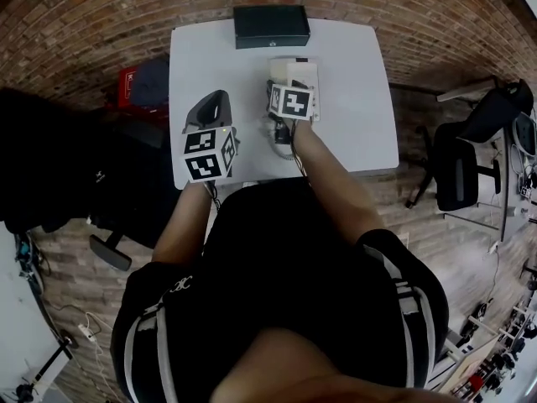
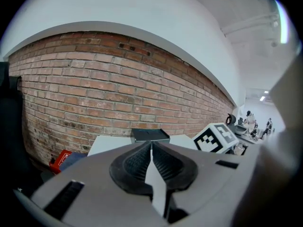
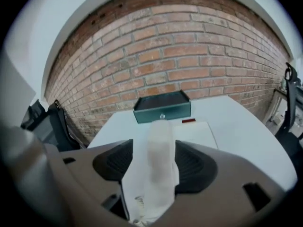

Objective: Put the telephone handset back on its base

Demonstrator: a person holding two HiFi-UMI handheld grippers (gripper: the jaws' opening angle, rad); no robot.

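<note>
The right gripper [image 3: 152,148] is released: its 2 jaws stand wide apart with the handset [image 3: 160,129] between them. A strip of white shows between the handset and the left pad, while the right pad sits just beside it, so nothing is clamped. The handset runs straight ahead from the jaws and lies along the base [image 3: 198,132], a flat cream unit that reaches past its far end. Just beyond the base is a dark box [image 3: 162,107] at the far edge of the table [image 3: 241,126], with a brick wall [image 3: 189,56] behind. The left gripper [image 2: 151,151] is clenched, its 2 ribbed pads meeting at the tips with nothing between them. It is held to the left of the right gripper, well apart from the handset, and points over the table toward the same box.
</note>
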